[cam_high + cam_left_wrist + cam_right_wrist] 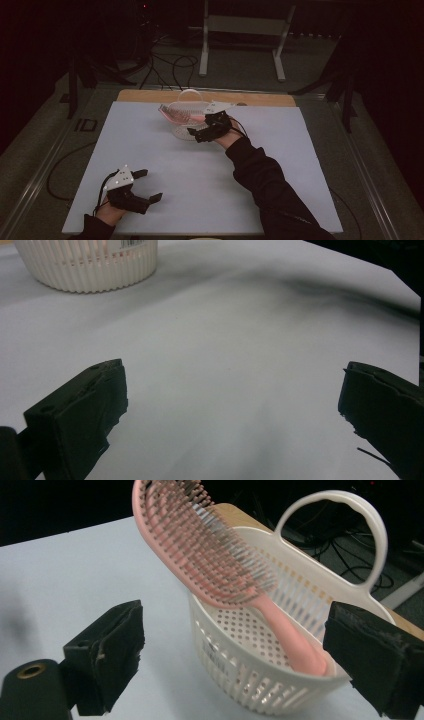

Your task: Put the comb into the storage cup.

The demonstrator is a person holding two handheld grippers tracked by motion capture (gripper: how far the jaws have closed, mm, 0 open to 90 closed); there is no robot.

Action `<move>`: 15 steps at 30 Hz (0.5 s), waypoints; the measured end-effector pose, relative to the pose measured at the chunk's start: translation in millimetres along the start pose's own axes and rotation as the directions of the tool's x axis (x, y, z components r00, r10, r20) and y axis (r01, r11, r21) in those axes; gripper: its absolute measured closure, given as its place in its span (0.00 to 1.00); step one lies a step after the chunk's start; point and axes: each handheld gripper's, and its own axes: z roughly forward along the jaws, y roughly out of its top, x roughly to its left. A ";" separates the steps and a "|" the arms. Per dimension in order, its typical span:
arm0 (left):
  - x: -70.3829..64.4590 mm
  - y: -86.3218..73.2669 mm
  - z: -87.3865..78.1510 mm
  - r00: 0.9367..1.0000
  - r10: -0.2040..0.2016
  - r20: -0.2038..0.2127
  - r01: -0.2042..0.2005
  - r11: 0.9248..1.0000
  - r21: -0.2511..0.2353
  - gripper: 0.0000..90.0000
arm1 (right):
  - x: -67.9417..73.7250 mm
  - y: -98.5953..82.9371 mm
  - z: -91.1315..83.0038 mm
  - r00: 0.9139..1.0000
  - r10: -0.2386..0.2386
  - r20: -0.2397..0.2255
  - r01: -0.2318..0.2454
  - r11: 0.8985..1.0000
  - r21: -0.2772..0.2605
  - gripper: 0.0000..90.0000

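Brush (220, 555) already lodged in basket (260, 690) — right gripper (210, 126) and left gripper (134, 186) both agape, empty; little apparently remains.

Beyond the left gripper (232, 405), the basket (87, 267) is cut off above. Ahead of the right gripper (235, 650), the brush (210, 550) bristles blur.

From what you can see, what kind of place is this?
Probably a darkened lab or recording studio, not a home: a white-covered table among loose floor cables, a metal stand behind, and hand-held grippers working by a basket.
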 end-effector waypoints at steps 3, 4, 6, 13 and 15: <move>0.0 0.2 0.2 1.000 -0.002 0.001 0.002 1.000 -0.001 0.00 | -2.3 -3.2 -4.2 1.000 0.005 0.002 -0.005 1.000 0.003 0.10; 0.1 0.1 0.1 1.000 -0.002 0.000 0.002 1.000 0.000 0.00 | -3.6 -4.8 -6.2 1.000 0.010 0.001 -0.010 1.000 0.001 0.10; 0.0 0.0 0.3 1.000 -0.002 0.000 0.002 1.000 0.000 0.00 | -4.9 -7.4 -9.3 1.000 0.021 0.002 -0.021 1.000 0.003 0.10; -0.1 0.2 0.7 1.000 -0.001 0.000 0.001 1.000 -0.001 0.00 | -8.7 -18.7 -18.9 1.000 0.031 0.003 -0.031 1.000 0.003 0.10; -0.2 0.1 0.6 1.000 -0.003 -0.001 0.003 1.000 -0.001 0.00 | -9.3 -22.4 -21.4 0.999 0.033 0.004 -0.033 0.999 0.007 0.10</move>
